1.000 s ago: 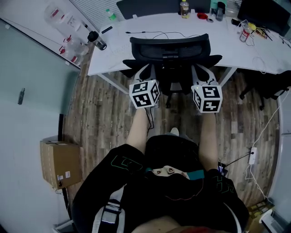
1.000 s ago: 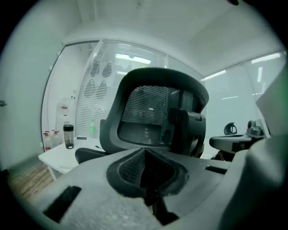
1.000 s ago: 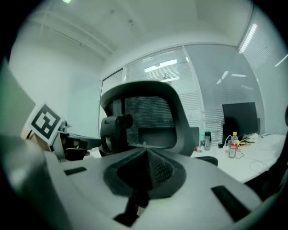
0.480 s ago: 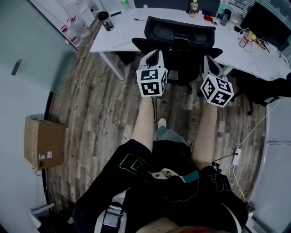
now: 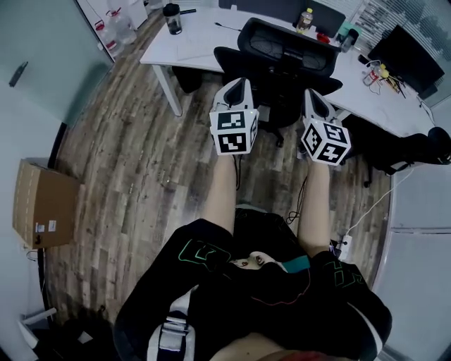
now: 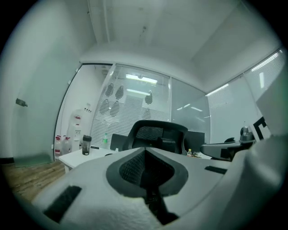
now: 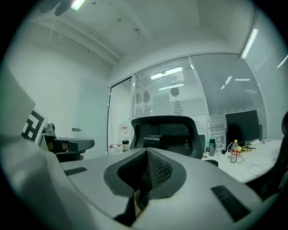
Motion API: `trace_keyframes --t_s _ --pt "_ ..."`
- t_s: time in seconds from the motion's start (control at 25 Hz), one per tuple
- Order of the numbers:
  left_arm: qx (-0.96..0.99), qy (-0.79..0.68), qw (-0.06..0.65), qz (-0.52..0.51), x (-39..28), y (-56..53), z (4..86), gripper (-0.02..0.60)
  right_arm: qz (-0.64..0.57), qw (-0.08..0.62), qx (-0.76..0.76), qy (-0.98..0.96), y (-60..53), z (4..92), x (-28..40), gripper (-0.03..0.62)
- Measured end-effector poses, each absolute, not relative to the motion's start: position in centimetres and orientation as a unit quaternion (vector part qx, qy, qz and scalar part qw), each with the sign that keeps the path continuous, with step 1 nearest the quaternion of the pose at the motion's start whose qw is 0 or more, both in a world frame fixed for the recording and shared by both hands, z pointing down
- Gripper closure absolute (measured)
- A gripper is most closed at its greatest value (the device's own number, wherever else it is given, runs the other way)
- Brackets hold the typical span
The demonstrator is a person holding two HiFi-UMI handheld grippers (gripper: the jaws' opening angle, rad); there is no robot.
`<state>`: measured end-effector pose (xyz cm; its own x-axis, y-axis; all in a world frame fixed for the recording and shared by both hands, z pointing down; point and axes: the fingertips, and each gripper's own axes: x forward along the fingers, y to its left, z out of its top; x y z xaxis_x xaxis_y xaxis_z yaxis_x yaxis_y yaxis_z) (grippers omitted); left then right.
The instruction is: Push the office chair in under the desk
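The black mesh office chair [image 5: 285, 51] stands against the white desk [image 5: 201, 44], its backrest toward me and its seat at the desk's edge. My left gripper [image 5: 239, 83] and right gripper [image 5: 311, 94] are held side by side in front of me, pointing at the chair and a short way off its back. Both are shut with nothing in them. Over the shut left gripper [image 6: 145, 149] the left gripper view shows the chair [image 6: 155, 134] and a corner of the desk [image 6: 83, 157]. The right gripper [image 7: 146, 150] also faces the chair [image 7: 166, 131].
A cardboard box [image 5: 42, 204] sits on the wood floor by the glass wall at left. A black tumbler [image 5: 173, 19], a bottle [image 5: 305, 20] and a monitor [image 5: 405, 60] are on the desk. Another dark chair [image 5: 416, 148] and a power strip [image 5: 345, 247] are at right.
The person has stepped back from the desk. Both grippers, shut throughout, were up against the chair's back a second ago and now stand off it.
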<state>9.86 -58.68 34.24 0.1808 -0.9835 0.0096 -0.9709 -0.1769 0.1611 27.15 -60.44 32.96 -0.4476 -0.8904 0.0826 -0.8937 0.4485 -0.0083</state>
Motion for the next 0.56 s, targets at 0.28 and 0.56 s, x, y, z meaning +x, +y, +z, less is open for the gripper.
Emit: trace_keyframes --t_s 0.28,0.56 --pt "0.749 -0.654 0.092 -0.054 7.9 -57.7 35.9 0.574 0.008 0.064 0.522 -0.851 -59.3 33.1 26.2 0.592" --pt "0.757 -0.644 0.088 -0.069 8.4 -57.4 35.9 0.574 -0.001 0.075 0.518 -0.852 -58.4 33.7 26.4 0.592"
